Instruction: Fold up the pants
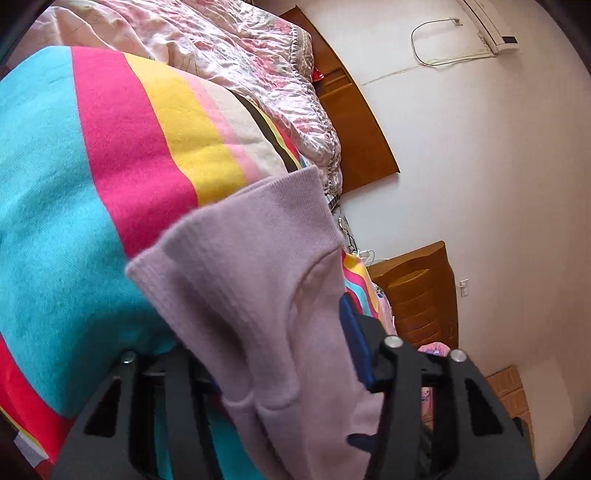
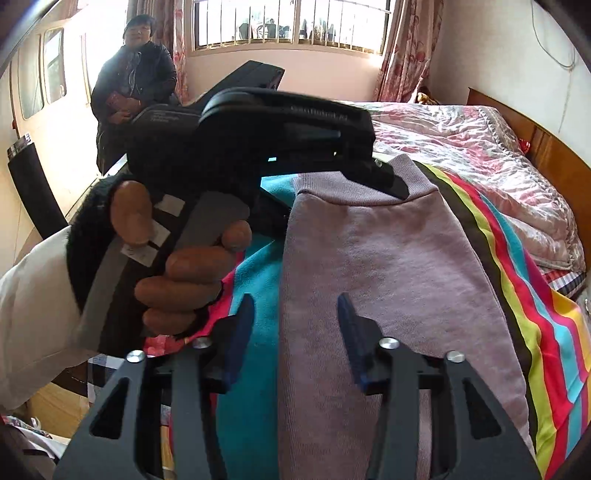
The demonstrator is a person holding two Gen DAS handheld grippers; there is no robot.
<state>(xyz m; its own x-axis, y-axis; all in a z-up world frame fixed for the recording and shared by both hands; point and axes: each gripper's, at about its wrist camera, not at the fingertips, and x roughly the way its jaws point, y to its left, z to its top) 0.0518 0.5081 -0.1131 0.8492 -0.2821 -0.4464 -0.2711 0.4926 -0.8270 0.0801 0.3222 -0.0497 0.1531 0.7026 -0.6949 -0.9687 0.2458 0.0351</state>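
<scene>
Left tool (image 1: 280, 369) clamped on lilac pants (image 2: 369, 266), hand (image 2: 177, 266) wrapped round its handle, pointing shallowly down. Right tool (image 2: 295, 343) wide, unloaded, over pants spread flat on striped blanket (image 1: 92, 184) on bed.

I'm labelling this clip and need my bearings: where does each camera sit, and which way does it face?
Left wrist: on the left gripper, facing along its fingers, shut on the lilac pants, toward the headboard and wall.
Right wrist: on the right gripper, fingers open over the pants, facing the window; the hand holding the left gripper shows.
Shared: pants, striped blanket, pink quilt, headboard.
</scene>
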